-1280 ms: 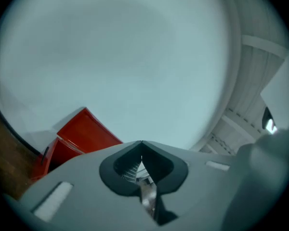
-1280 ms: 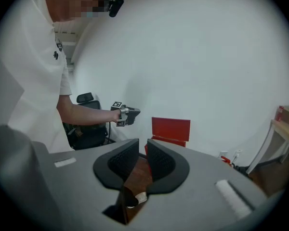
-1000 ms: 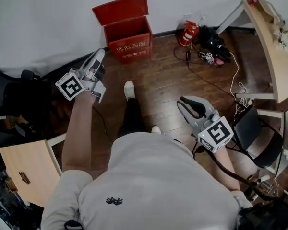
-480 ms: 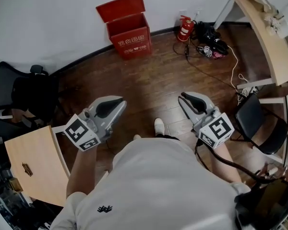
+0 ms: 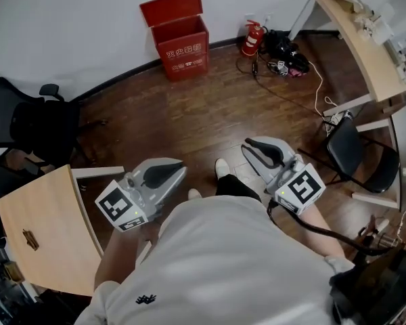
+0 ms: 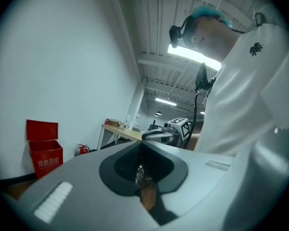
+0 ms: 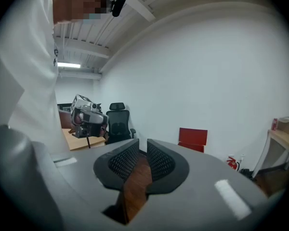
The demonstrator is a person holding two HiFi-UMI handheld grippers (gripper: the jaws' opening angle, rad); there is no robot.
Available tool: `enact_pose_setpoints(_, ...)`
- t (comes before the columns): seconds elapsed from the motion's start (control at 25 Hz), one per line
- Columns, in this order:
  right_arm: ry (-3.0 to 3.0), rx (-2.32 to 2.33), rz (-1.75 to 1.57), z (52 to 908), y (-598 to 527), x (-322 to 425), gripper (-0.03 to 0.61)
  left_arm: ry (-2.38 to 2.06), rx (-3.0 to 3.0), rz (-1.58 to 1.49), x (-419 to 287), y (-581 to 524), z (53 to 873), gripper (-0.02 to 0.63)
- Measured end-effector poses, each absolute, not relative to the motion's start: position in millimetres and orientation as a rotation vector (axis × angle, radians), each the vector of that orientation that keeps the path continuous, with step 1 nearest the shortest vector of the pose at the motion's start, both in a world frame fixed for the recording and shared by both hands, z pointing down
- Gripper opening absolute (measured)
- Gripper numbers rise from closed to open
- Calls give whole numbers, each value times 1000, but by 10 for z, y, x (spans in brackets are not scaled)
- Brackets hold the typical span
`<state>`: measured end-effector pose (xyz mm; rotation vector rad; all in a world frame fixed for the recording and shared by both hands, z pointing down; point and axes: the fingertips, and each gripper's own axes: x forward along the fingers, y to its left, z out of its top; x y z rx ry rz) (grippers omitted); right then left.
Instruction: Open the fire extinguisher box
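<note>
Two grippers were held low and close to the person's body, both well apart from the fire extinguisher box (image 5: 183, 46).

1. Position of the box. The box stood on the wooden floor (image 5: 189, 124) at the far side of the scene, against the white wall (image 5: 88, 26). Its lid (image 5: 171, 7) was already raised, standing upright along the wall behind the open top. A fire extinguisher (image 5: 251, 38) stood to the right of the box, apart from it, beside a tangle of cables (image 5: 284, 59).

2. State of the grippers. The left gripper (image 5: 176, 171) had its jaws brought fully together, with nothing between them. The right gripper (image 5: 249, 146) had its jaws a narrow slit apart; only bare floor showed through the gap, so it held nothing.

3. Governing relation. The box lay far ahead of both sets of jaws. Its long side ran left to right along the wall, with the hinge edge on the far side and the opening facing up. The left gripper pointed more nearly straight at the box; from the right gripper the box lay ahead and to the left. Neither gripper was clearly the nearer.

4. Assessment. With the lid upright, the opening step appeared complete. Any further contact would have required a long forward reach, most directly with the left gripper.
</note>
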<state>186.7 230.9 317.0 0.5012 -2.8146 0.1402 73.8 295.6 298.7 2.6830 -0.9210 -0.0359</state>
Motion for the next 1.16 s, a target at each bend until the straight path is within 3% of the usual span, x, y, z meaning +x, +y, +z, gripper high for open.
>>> enact_pose_setpoints(0.56,-2766,511,84,3144,3125,1743,48,-969,2707,-60,577,3550,3036,0)
enact_pose_setpoints(1.16,-2792,514,89,3178,2967,1839,44,-1008,2683,-37,629,3373,3108,0)
